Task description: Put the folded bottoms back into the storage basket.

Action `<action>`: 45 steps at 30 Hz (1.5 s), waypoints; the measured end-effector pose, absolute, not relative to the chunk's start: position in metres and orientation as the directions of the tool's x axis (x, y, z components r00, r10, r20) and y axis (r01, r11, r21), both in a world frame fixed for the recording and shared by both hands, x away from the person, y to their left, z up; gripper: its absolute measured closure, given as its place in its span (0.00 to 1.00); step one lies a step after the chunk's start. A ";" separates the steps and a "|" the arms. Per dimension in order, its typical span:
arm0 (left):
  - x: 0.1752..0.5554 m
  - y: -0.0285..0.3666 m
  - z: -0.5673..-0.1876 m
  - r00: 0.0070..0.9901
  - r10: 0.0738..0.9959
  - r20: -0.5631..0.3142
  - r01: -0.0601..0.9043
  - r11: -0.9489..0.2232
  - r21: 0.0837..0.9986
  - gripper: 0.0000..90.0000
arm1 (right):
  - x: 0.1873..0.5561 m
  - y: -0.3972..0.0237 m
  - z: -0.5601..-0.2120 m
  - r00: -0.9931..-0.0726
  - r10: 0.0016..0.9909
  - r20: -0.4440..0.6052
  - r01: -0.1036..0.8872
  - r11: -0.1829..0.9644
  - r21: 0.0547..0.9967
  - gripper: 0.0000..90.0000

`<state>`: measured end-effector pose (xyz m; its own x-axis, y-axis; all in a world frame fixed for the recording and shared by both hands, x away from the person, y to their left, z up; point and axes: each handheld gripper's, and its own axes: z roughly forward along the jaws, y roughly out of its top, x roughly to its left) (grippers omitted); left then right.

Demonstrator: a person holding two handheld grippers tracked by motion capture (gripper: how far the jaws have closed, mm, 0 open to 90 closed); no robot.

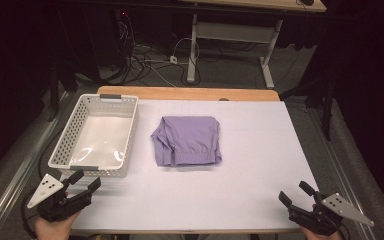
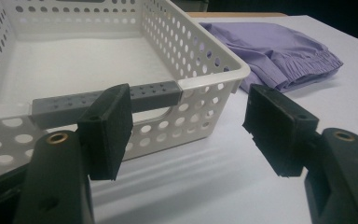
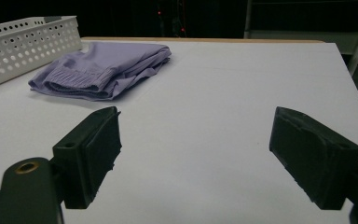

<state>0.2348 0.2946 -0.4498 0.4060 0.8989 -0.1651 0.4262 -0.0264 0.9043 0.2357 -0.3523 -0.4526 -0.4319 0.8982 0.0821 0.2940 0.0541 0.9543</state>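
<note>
Folded purple garment (image 1: 187, 140) is lying flat near the tabletop (image 1: 260, 165) centre, a bit toward the far edge, w/ its elastic waistband facing the near edge. Nothing is touching it. White perforated basket (image 1: 130, 131) is sitting just left of it, close but apart, along the tabletop's left edge; grey handle strips are showing on its near & far rims, and it's holding nothing.

Left claw (image 1: 86, 182) is hovering at the near-left corner, just short of the basket's near wall, jaws standing wide w/ nothing between them. In the left gripper view the left claw (image 2: 186, 130) is pointing at the basket's near-right corner, w/ the garment (image 2: 279, 53) lying beyond.

Right claw (image 1: 295, 192) is hovering at the near-right corner, well apart from the garment, jaws also standing wide & gripping nothing. In the right gripper view the right claw (image 3: 196, 154) is looking over bare tabletop toward the garment (image 3: 102, 67) & the basket (image 3: 28, 44) farther off.
</note>
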 end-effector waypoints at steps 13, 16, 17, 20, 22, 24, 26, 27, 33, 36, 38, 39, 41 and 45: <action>0.234 0.294 -0.449 0.411 0.897 -0.160 0.419 -0.031 0.907 0.35 | 0.236 -0.351 -0.452 -0.440 0.894 0.084 0.298 0.057 0.953 0.19; 0.235 0.294 -0.449 0.415 0.896 -0.159 0.417 -0.033 0.908 0.35 | 0.236 -0.351 -0.453 -0.443 0.893 0.083 0.297 0.059 0.953 0.19; 0.235 0.293 -0.449 0.418 0.895 -0.158 0.416 -0.034 0.909 0.35 | 0.236 -0.351 -0.453 -0.446 0.891 0.085 0.298 0.058 0.953 0.19; 0.234 0.293 -0.448 0.420 0.894 -0.157 0.413 -0.034 0.910 0.35 | 0.236 -0.350 -0.452 -0.451 0.889 0.081 0.292 0.061 0.955 0.19; 0.233 0.292 -0.447 0.423 0.892 -0.157 0.408 -0.033 0.913 0.35 | 0.235 -0.350 -0.452 -0.456 0.887 0.078 0.290 0.065 0.955 0.19; 0.233 0.292 -0.446 0.425 0.892 -0.155 0.403 -0.033 0.915 0.35 | 0.236 -0.350 -0.453 -0.457 0.886 0.075 0.290 0.069 0.955 0.19; 0.234 0.291 -0.446 0.426 0.892 -0.154 0.401 -0.034 0.915 0.35 | 0.236 -0.350 -0.453 -0.458 0.886 0.073 0.289 0.071 0.955 0.19; 0.234 0.290 -0.445 0.429 0.891 -0.151 0.399 -0.037 0.916 0.35 | 0.237 -0.350 -0.453 -0.458 0.886 0.075 0.293 0.071 0.953 0.19; 0.235 0.288 -0.444 0.435 0.888 -0.148 0.394 -0.040 0.918 0.35 | 0.236 -0.349 -0.453 -0.465 0.882 0.071 0.285 0.073 0.956 0.19; 0.235 0.287 -0.442 0.438 0.887 -0.147 0.388 -0.039 0.921 0.35 | 0.236 -0.349 -0.453 -0.467 0.881 0.073 0.287 0.072 0.955 0.19; 0.235 0.287 -0.442 0.439 0.886 -0.149 0.387 -0.037 0.921 0.35 | 0.236 -0.349 -0.453 -0.468 0.881 0.076 0.289 0.071 0.955 0.19; 0.235 0.287 -0.442 0.439 0.886 -0.149 0.387 -0.037 0.921 0.35 | 0.236 -0.349 -0.453 -0.468 0.880 0.076 0.288 0.071 0.955 0.19; 0.236 0.285 -0.442 0.442 0.885 -0.147 0.385 -0.039 0.922 0.35 | 0.236 -0.349 -0.453 -0.470 0.879 0.079 0.290 0.070 0.954 0.19; 0.237 0.283 -0.440 0.448 0.883 -0.142 0.381 -0.045 0.924 0.35 | 0.237 -0.348 -0.453 -0.473 0.877 0.078 0.289 0.071 0.955 0.19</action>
<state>0.2367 0.2827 -0.4405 0.4480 0.8827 -0.1420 0.3808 -0.0446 0.9236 0.2365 -0.3483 -0.4530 -0.4735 0.8774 0.0777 0.2891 0.0714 0.9546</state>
